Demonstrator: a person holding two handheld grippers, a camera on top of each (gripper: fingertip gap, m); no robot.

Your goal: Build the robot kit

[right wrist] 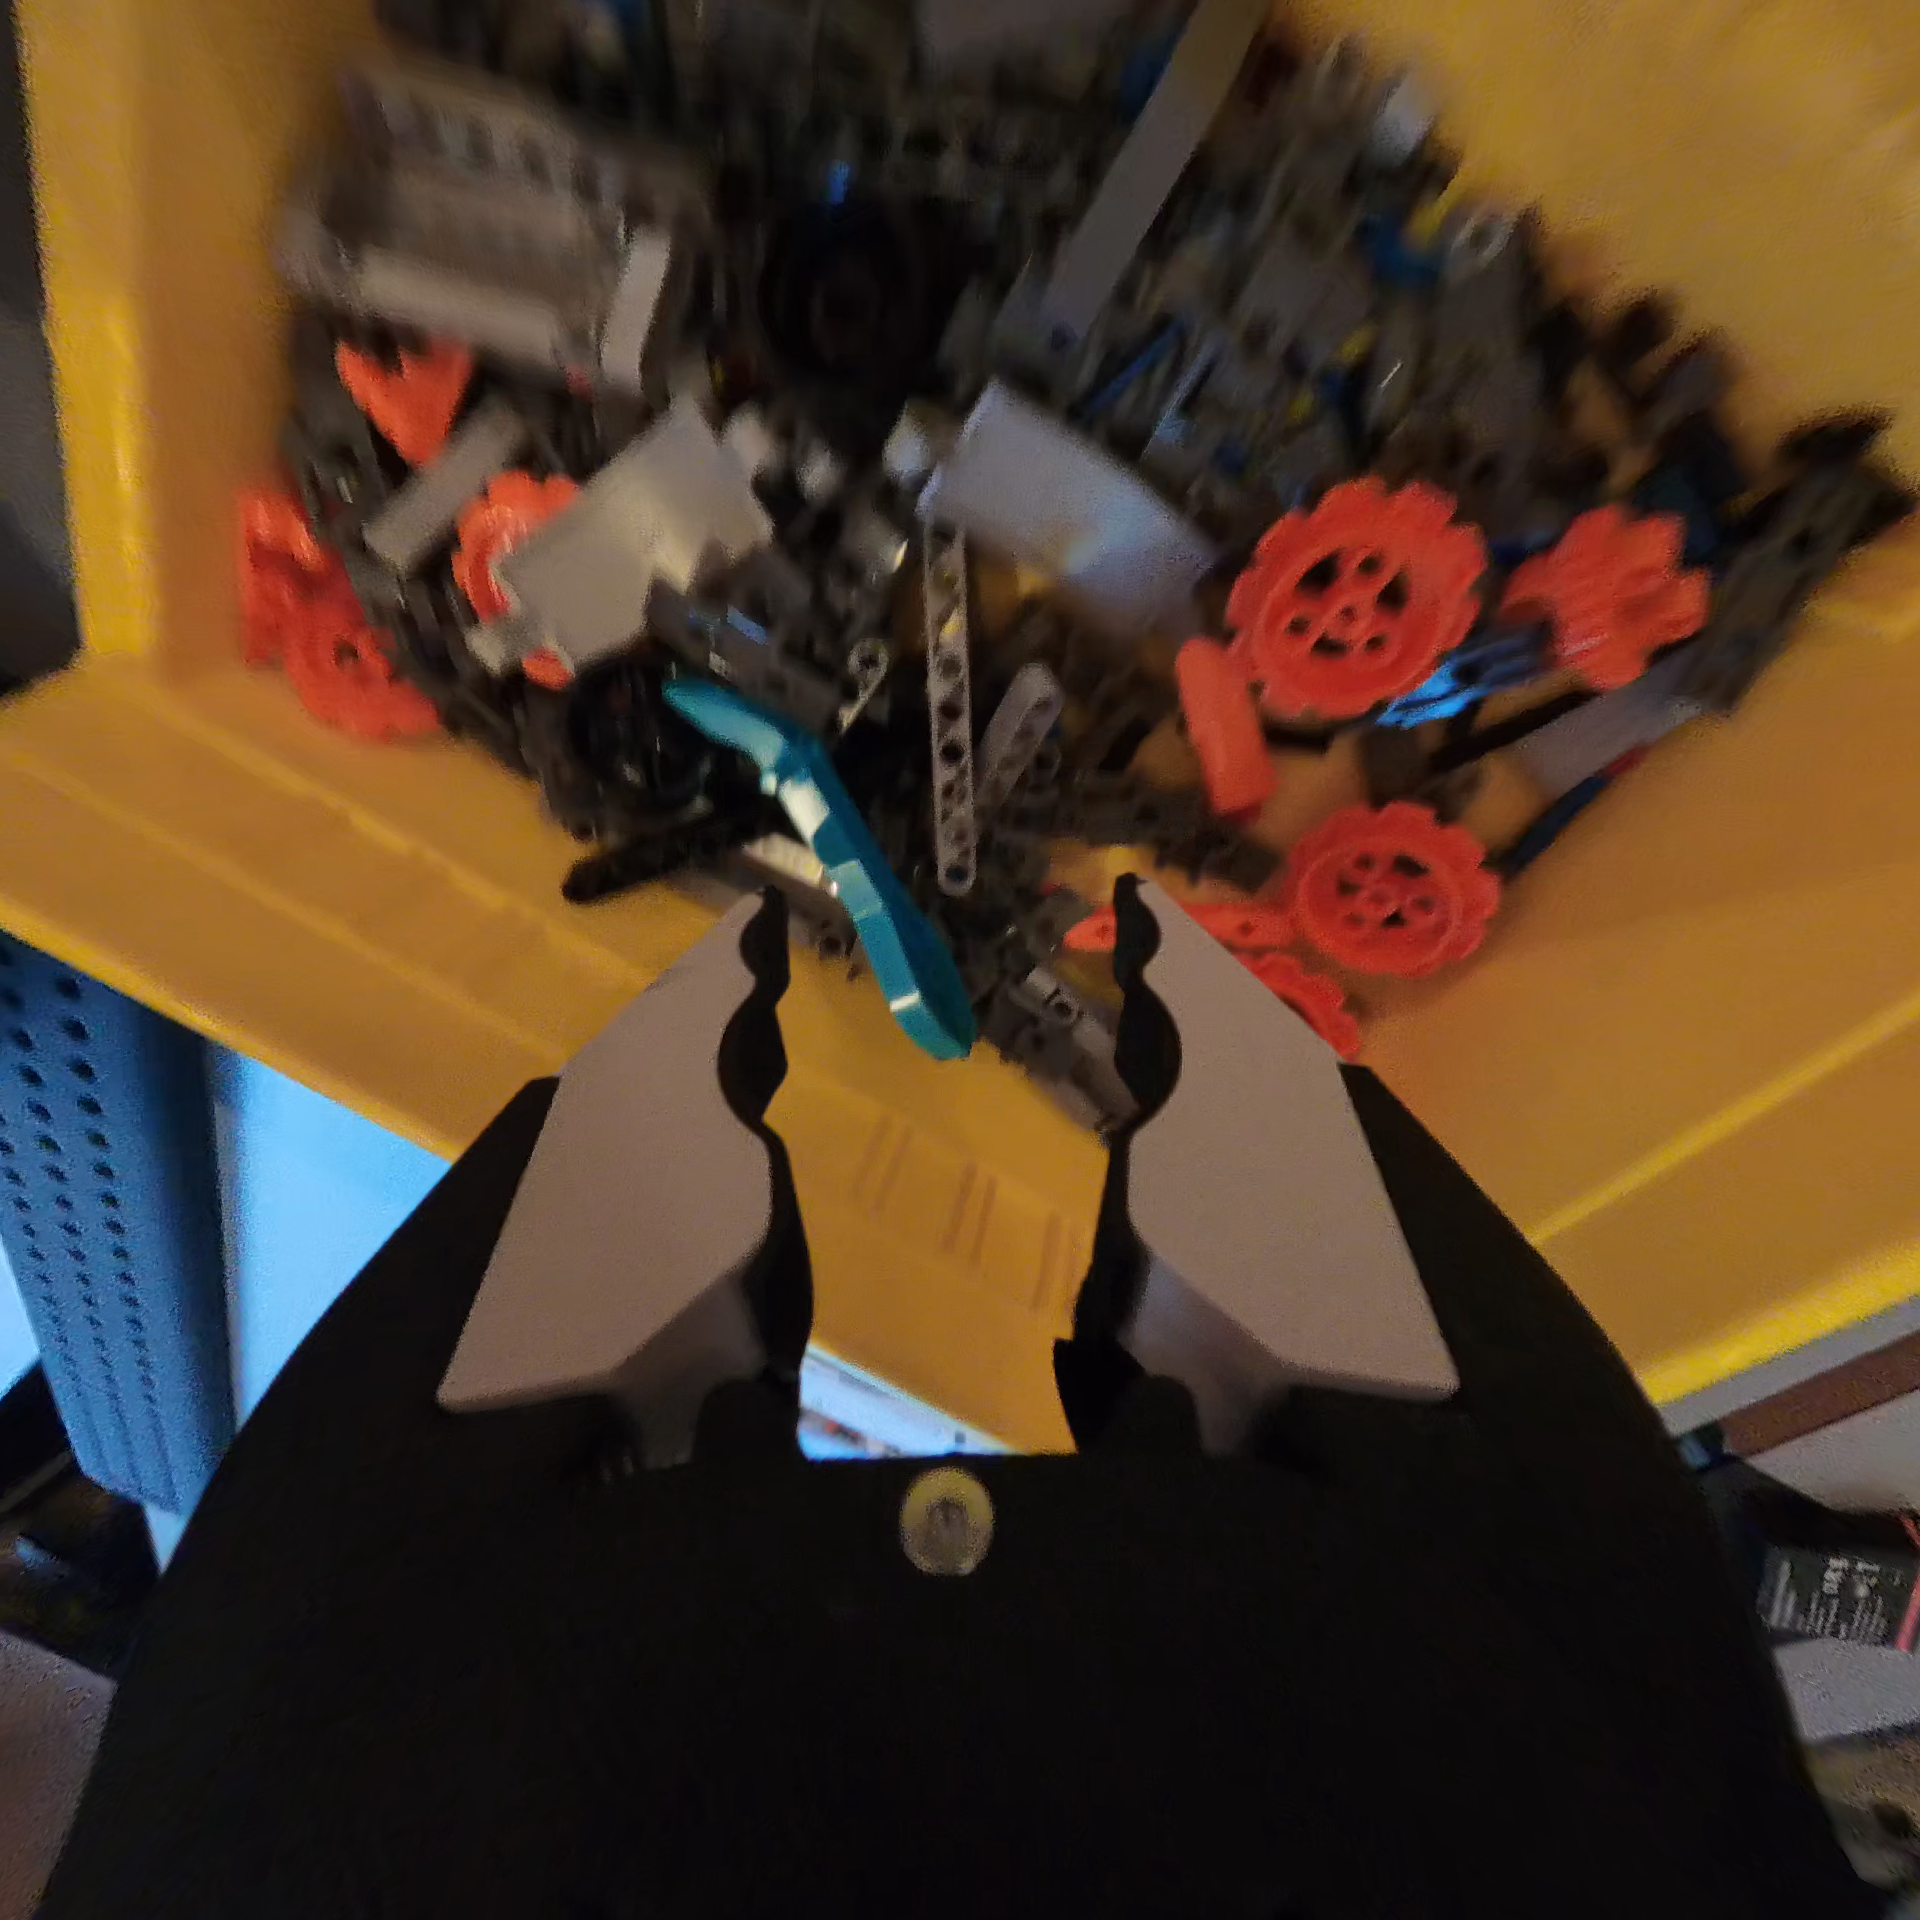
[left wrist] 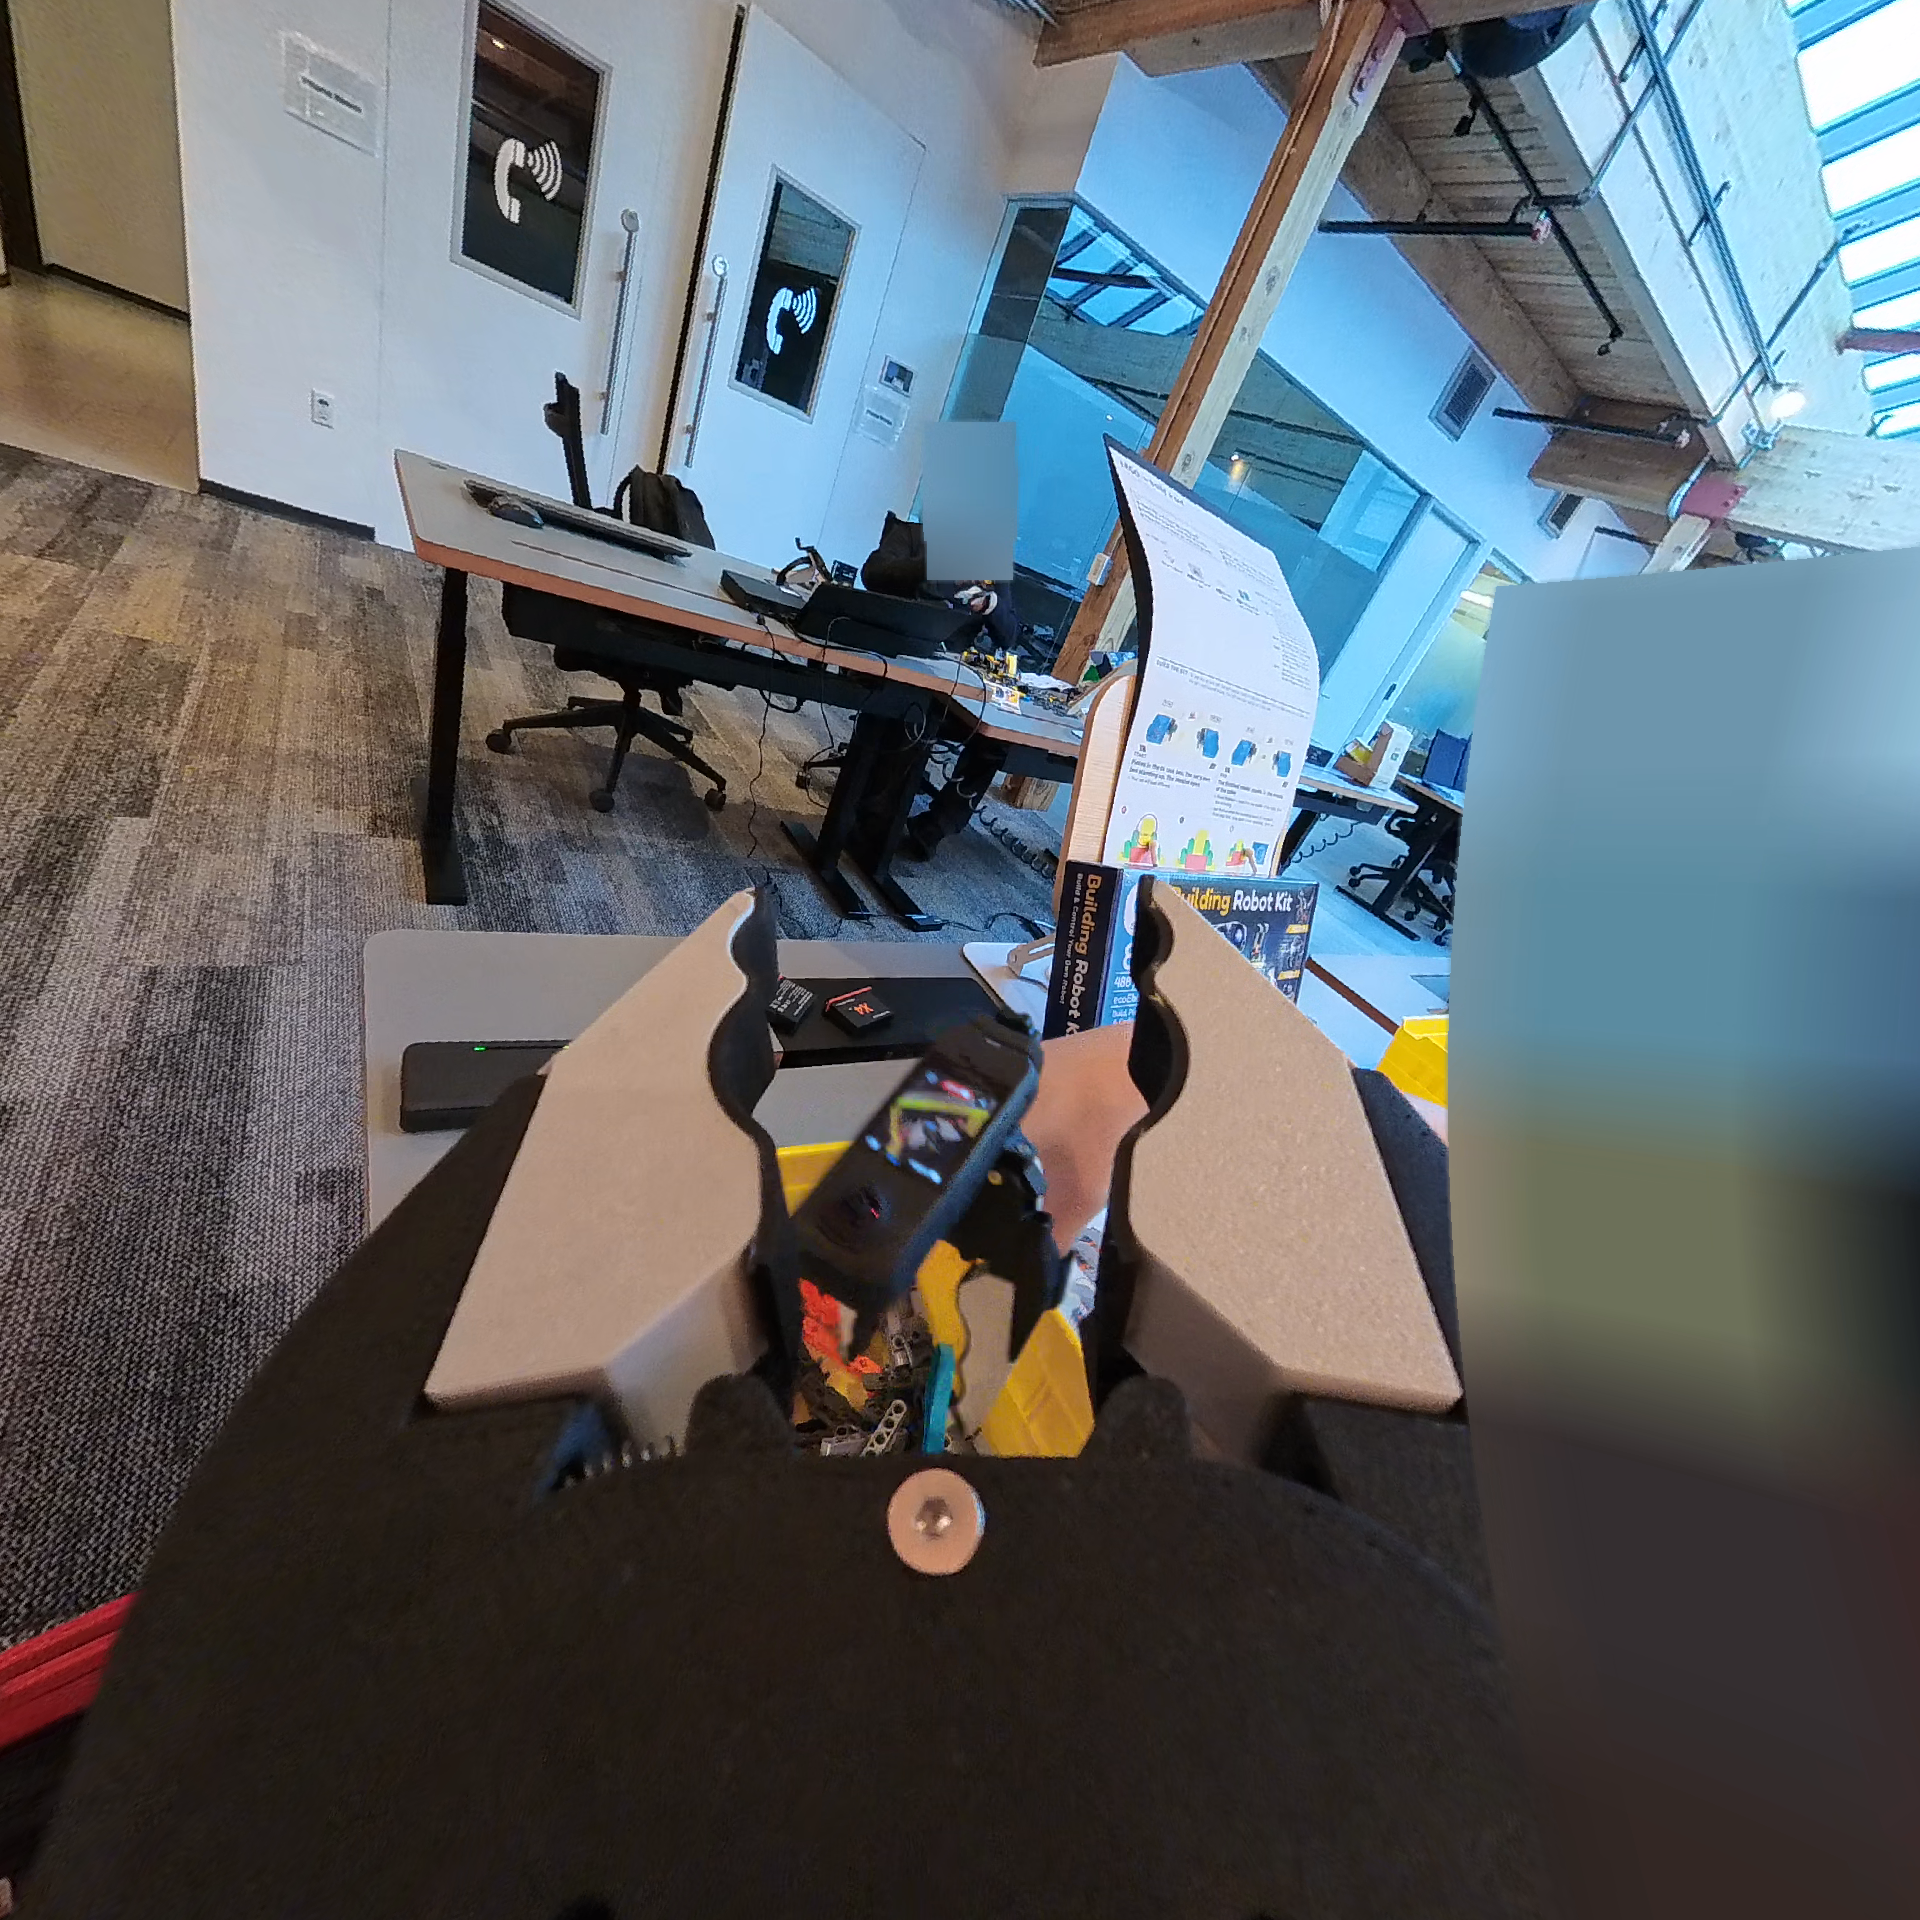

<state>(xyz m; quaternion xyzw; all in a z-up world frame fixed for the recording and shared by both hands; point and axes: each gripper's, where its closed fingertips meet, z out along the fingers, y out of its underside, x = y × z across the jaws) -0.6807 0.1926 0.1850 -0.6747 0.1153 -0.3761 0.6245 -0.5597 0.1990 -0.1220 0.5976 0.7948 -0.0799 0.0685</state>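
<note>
While my right gripper (right wrist: 951, 914) hangs wide and empty over the yellow plastic bin (right wrist: 312, 862) of loose building parts, just above a teal curved plastic piece (right wrist: 831, 852), my left gripper (left wrist: 951, 914) gapes empty too, nothing lifted yet.

yellow bin (right wrist: 312, 831), orange gears (right wrist: 1351, 613), teal piece (right wrist: 862, 894)

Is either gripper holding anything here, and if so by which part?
Nothing is held. The left gripper and right gripper are both open, the right one above the teal piece in the yellow bin.
</note>
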